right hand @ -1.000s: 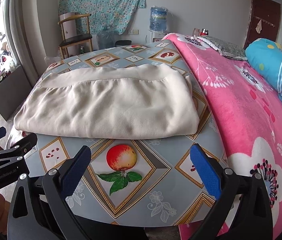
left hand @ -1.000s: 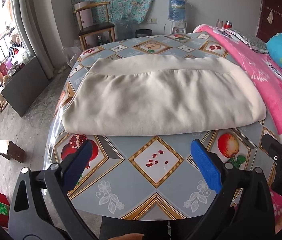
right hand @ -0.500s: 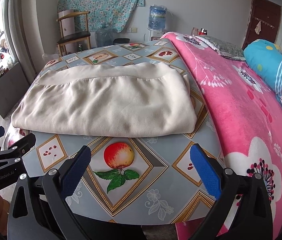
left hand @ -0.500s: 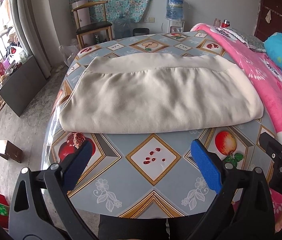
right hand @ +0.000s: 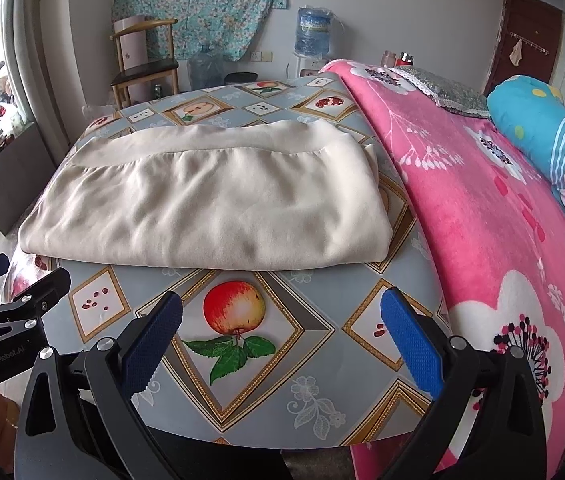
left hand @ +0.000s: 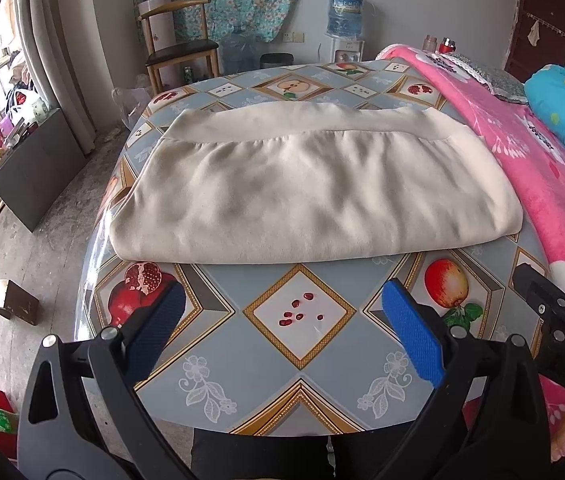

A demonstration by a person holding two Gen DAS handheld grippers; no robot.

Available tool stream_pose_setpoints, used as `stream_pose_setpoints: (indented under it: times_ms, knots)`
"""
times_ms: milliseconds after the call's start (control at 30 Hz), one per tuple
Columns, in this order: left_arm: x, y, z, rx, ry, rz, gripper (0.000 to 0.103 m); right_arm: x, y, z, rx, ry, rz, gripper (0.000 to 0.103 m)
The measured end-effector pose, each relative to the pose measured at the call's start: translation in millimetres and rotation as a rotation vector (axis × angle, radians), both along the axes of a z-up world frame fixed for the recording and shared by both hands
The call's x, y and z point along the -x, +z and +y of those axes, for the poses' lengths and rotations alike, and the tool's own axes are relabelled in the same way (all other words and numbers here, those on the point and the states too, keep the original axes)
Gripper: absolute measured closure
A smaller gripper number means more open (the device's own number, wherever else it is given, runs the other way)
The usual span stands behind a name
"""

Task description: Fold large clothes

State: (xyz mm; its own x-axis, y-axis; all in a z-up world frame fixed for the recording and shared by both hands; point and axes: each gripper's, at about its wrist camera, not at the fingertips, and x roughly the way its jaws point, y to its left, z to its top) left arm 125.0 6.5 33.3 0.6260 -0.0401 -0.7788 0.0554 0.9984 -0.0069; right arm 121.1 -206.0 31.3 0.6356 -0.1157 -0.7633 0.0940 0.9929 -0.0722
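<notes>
A large cream garment [left hand: 314,188] [right hand: 210,208] lies folded into a wide rectangle on the fruit-patterned table cover [left hand: 302,316] [right hand: 314,344], its ribbed band along the far edge. My left gripper [left hand: 282,312] hangs open above the table's near edge, short of the garment's front fold, with nothing between its blue pads. My right gripper [right hand: 282,316] is open too, over the apple print near the garment's right front corner. Each gripper shows at the side of the other's view.
A pink flowered blanket [right hand: 482,208] and a blue pillow [right hand: 534,120] lie to the right. A wooden chair [left hand: 178,48], a water dispenser [left hand: 346,12] and a dark cabinet [left hand: 38,168] stand beyond and left. A small box [left hand: 10,300] sits on the floor.
Both grippers have drawn back and risen a little from the garment, which looks slightly farther away. The garment has not moved, and both grippers stay open.
</notes>
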Motion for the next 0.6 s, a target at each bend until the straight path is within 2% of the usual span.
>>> stream_pose_setpoints:
  times_ms: [600]
  knots:
    - [-0.3, -2.4, -0.6, 0.002, -0.007, -0.002, 0.008, -0.5, -0.8, -1.3, 0.002, -0.002, 0.002, 0.006]
